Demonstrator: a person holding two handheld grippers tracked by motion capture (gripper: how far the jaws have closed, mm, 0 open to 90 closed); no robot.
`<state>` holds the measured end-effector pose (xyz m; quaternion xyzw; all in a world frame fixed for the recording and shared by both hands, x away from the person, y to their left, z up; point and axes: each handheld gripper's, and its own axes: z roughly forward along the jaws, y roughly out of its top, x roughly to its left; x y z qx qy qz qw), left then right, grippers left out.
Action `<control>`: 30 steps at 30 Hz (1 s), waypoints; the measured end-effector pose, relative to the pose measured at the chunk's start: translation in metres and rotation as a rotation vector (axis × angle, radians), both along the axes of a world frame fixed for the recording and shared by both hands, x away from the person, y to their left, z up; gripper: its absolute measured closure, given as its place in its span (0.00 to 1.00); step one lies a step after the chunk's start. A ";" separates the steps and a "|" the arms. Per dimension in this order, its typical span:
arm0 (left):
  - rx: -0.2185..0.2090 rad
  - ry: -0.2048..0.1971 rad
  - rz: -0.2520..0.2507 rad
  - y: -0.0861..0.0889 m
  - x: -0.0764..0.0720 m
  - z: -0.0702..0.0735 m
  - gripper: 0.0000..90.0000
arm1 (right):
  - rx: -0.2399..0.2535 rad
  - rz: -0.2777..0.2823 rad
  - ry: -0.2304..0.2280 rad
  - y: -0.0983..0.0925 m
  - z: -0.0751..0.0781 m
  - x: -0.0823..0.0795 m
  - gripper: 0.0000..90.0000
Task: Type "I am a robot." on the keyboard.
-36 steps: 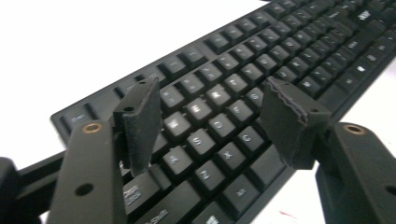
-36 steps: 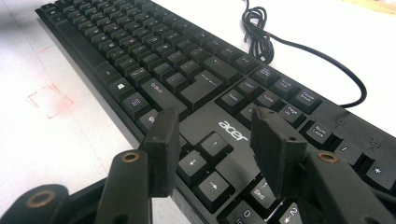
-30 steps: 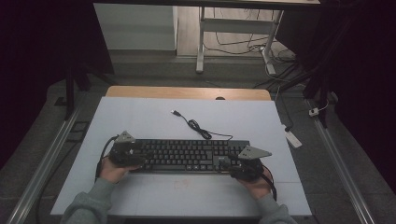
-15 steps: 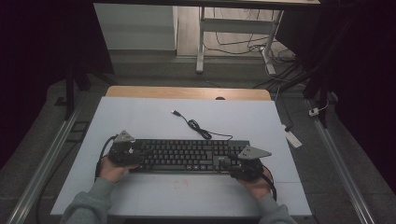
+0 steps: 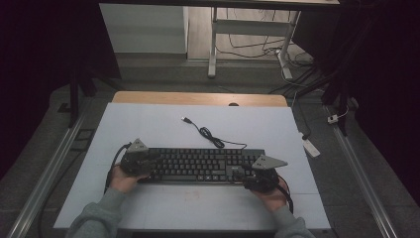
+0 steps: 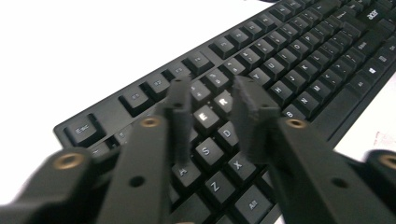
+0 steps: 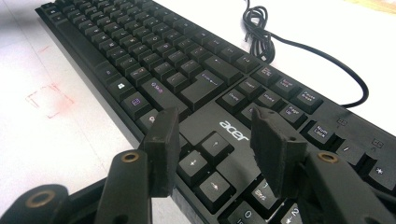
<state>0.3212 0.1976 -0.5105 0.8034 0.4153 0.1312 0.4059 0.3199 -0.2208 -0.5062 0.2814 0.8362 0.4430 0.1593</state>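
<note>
A black Acer keyboard (image 5: 203,166) lies across the near part of the white table, its cable (image 5: 208,134) coiled behind it. My left gripper (image 5: 150,161) is at the keyboard's left end. In the left gripper view its jaws (image 6: 212,102) hover over the E and R keys (image 6: 215,107). They have just been closing and stand a narrow gap apart with nothing between them. My right gripper (image 5: 238,173) is at the right end. Its open jaws (image 7: 217,135) hover over the arrow keys and the Acer logo (image 7: 233,130).
The white mat (image 5: 148,124) covers the table, with a strip of wood (image 5: 198,98) showing at the far edge. A faint red square (image 7: 49,100) is drawn on the mat in front of the keyboard. A white power strip (image 5: 309,146) lies on the floor to the right.
</note>
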 end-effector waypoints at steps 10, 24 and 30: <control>0.021 -0.006 -0.028 -0.010 0.005 -0.002 0.99 | 0.001 0.002 -0.001 0.000 0.000 0.000 0.58; 0.061 0.000 -0.039 -0.026 0.015 -0.009 0.99 | 0.002 0.004 -0.001 0.001 -0.001 0.000 0.58; 0.074 0.010 -0.038 -0.028 0.017 -0.013 0.99 | 0.001 0.002 -0.001 0.001 -0.001 0.000 0.58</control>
